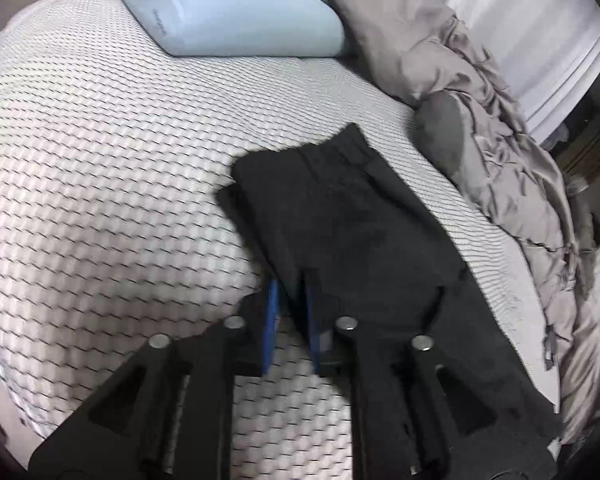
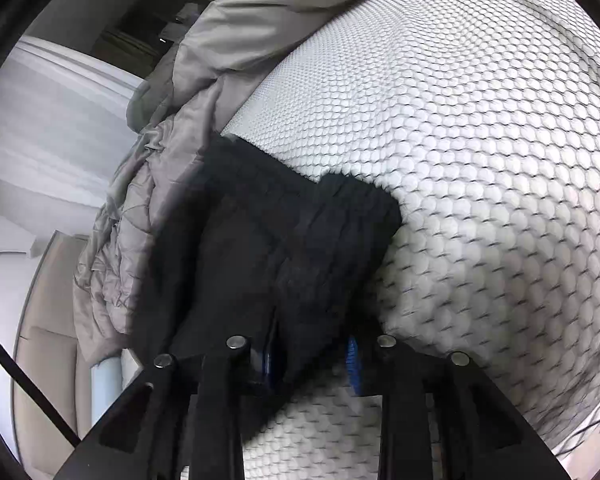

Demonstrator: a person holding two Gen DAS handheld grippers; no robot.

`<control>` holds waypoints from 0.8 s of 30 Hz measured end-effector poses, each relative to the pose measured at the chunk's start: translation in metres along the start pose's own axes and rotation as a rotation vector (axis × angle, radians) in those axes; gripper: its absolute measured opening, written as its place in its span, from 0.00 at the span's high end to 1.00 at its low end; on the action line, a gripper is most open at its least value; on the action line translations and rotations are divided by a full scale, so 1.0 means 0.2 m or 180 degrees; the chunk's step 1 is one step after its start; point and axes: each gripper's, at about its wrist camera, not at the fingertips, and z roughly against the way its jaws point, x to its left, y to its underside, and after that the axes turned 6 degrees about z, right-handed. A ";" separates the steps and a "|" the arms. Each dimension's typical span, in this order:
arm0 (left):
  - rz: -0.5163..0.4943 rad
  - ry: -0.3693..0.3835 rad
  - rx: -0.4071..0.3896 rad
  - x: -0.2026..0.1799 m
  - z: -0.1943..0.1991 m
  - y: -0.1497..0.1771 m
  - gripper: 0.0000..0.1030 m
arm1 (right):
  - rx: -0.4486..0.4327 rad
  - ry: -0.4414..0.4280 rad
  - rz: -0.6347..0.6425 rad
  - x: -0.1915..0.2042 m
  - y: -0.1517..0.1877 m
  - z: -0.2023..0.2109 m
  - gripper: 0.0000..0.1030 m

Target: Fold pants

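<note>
The black pants (image 1: 340,208) lie folded on the white hexagon-patterned mattress (image 1: 100,160), near its right side. My left gripper (image 1: 292,292) has its blue pads (image 1: 271,320) closed on the near edge of the pants. In the right wrist view the pants (image 2: 284,248) show their gathered waistband toward the far right. My right gripper (image 2: 312,344) has its blue pads (image 2: 353,364) on either side of the pants' near edge, gripping the thick fabric.
A light blue pillow (image 1: 228,4) lies at the head of the mattress. A crumpled grey duvet (image 1: 480,120) runs along the right side, also seen in the right wrist view (image 2: 172,152). White furniture (image 2: 40,120) stands beyond the bed edge.
</note>
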 end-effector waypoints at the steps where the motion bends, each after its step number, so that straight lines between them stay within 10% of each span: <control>1: 0.0021 -0.0043 -0.0043 0.01 0.01 -0.01 0.78 | -0.0095 -0.0002 0.0016 0.00 -0.02 0.05 0.67; 7: 0.0109 -0.0143 -0.0416 -0.02 0.15 -0.05 0.62 | -0.0940 0.0486 0.0351 0.13 -0.10 0.33 0.38; 14: -0.0329 0.0780 -0.0275 -0.34 0.20 0.05 0.01 | -0.0270 0.0135 0.1308 0.49 -0.22 0.01 0.17; 24: -0.0596 0.1067 -0.0082 -0.76 0.06 0.23 0.01 | 0.0195 0.0694 0.1980 0.63 -0.39 -0.42 0.14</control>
